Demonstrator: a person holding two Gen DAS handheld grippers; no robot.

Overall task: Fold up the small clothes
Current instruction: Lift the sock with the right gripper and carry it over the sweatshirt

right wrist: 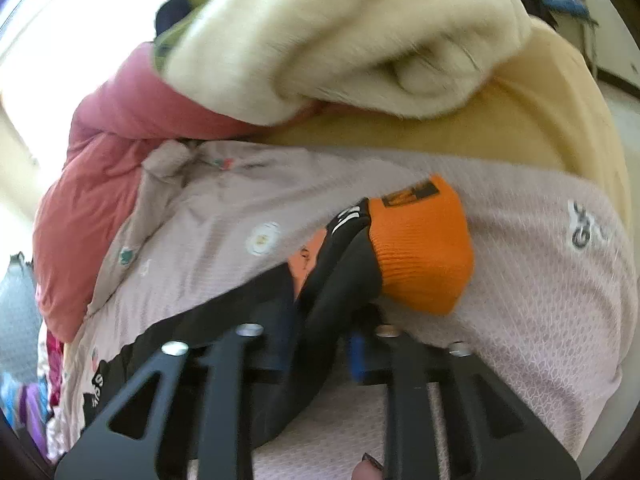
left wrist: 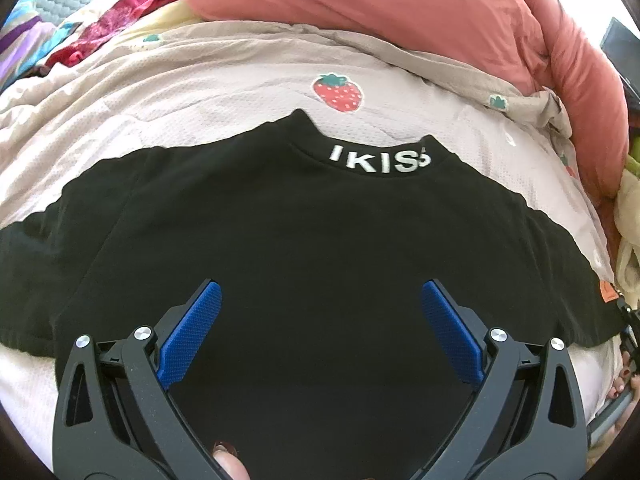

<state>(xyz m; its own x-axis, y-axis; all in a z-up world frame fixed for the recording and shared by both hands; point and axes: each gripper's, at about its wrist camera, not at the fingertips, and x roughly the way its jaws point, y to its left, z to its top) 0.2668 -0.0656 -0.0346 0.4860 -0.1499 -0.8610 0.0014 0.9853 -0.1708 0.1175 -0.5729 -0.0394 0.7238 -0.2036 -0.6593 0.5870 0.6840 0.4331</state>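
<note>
- Left wrist view: the black sweatshirt (left wrist: 304, 240) lies flat on the strawberry-print quilt (left wrist: 240, 92) of the bed, back panel up. The lettered collar (left wrist: 380, 160) is at the far edge from the camera.
- Left wrist view: the sweatshirt's long axis, sleeve to sleeve, runs across the frame, square to the line of the fingers.
- Left wrist view: the left gripper (left wrist: 320, 320) hangs over the lower body panel, on the hem side of the collar. Its blue fingers (left wrist: 192, 332) stand wide apart with nothing between them.
- Left wrist view: the orange cuff (left wrist: 608, 292) sits at the far right end of the garment, well apart from the left gripper and to the right of the collar.
- Right wrist view: the right gripper (right wrist: 324, 344) is at that sleeve end. Its fingers are drawn together and clamped on the black sleeve (right wrist: 340, 272), just short of the orange cuff (right wrist: 420, 248), which projects beyond the tips.
- Right wrist view: the pinched sleeve stands bunched between the fingers. The frame is blurred, so the exact pad contact is not resolved.
- Judgement: the right hand is the nearer one for the sleeve fold. The fold direction is toward the collar line, across the body panel under the left gripper.
</note>
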